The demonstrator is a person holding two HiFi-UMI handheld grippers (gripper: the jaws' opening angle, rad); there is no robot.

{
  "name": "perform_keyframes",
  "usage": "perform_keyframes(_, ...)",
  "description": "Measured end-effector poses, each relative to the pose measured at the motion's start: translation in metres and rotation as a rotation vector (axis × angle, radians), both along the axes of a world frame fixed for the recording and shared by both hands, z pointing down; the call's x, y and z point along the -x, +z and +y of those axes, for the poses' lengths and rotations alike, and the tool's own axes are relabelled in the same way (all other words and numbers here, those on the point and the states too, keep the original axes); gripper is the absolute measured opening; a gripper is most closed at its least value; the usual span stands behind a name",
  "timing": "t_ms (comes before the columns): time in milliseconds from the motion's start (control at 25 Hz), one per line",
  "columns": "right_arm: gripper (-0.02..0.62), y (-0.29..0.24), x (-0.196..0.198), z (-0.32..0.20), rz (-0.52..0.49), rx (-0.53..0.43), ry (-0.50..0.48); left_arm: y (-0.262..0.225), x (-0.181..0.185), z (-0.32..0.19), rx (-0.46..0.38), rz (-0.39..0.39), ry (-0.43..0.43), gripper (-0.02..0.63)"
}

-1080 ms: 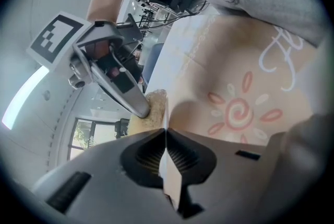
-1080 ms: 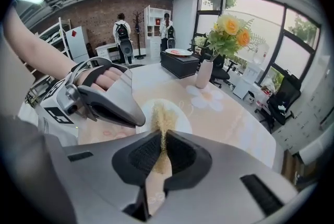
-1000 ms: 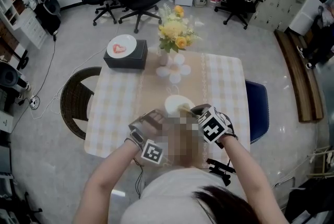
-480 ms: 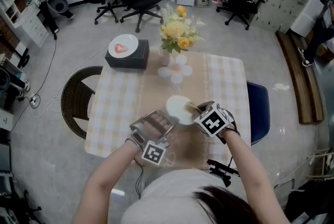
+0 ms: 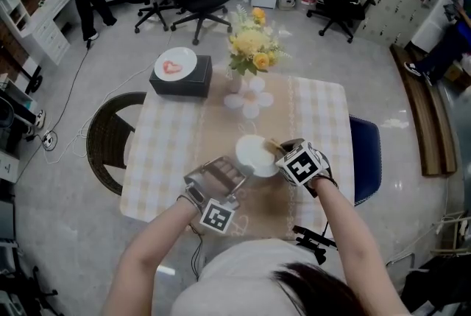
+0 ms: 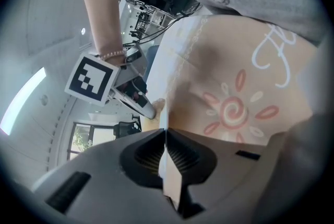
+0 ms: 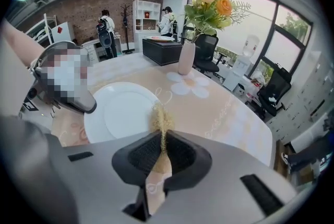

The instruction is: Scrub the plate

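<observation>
Just beyond plate (image 5: 252, 152) — vase (image 7: 185, 58), black box (image 5: 180, 83) stand.

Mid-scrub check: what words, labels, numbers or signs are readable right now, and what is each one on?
Nothing reads clearly in any view.
White cursive embroidery on the table runner: unreadable, partly cut off.
Marker cube: black-and-white squares only, no letters.
Dish on the black box: red heart shape, no words.
</observation>
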State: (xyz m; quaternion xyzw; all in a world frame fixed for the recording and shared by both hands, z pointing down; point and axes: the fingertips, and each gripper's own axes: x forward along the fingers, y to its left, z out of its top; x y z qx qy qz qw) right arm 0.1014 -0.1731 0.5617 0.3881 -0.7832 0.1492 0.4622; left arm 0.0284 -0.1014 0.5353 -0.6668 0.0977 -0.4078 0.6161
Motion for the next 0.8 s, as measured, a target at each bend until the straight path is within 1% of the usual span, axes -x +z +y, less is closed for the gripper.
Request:
perform_keyframes(240, 0.035, 0.006, -0.004, -0.013, 0.028, -0.042, 0.028, -0.002, -0.002, 0.000, -0.002, 0.002, 0.001, 0.017)
perform_keyframes(400, 0.035, -0.011, -0.001, -0.014, -0.043, -0.062, 0.052, -0.003, -0.002, 0.000, 0.004, 0.010, -0.003, 0.017)
perform_keyframes(560, 0.035, -0.037, 0.012, -0.007, -0.109, -0.075, 0.011, -0.001, -0.001, 0.000, -0.004, -0.001, 0.000, 0.017)
perform_keyframes(680, 0.035, -0.057, 0.027, 0.004, -0.163, -0.082, -0.031, -0.003, -0.002, 0.000, -0.006, 0.004, 0.000, 0.017)
perform_keyframes(800, 0.035, -0.064, 0.039, 0.016, -0.194, -0.055, -0.074, -0.004, -0.003, 0.002, 0.000, 0.007, 0.003, 0.017)
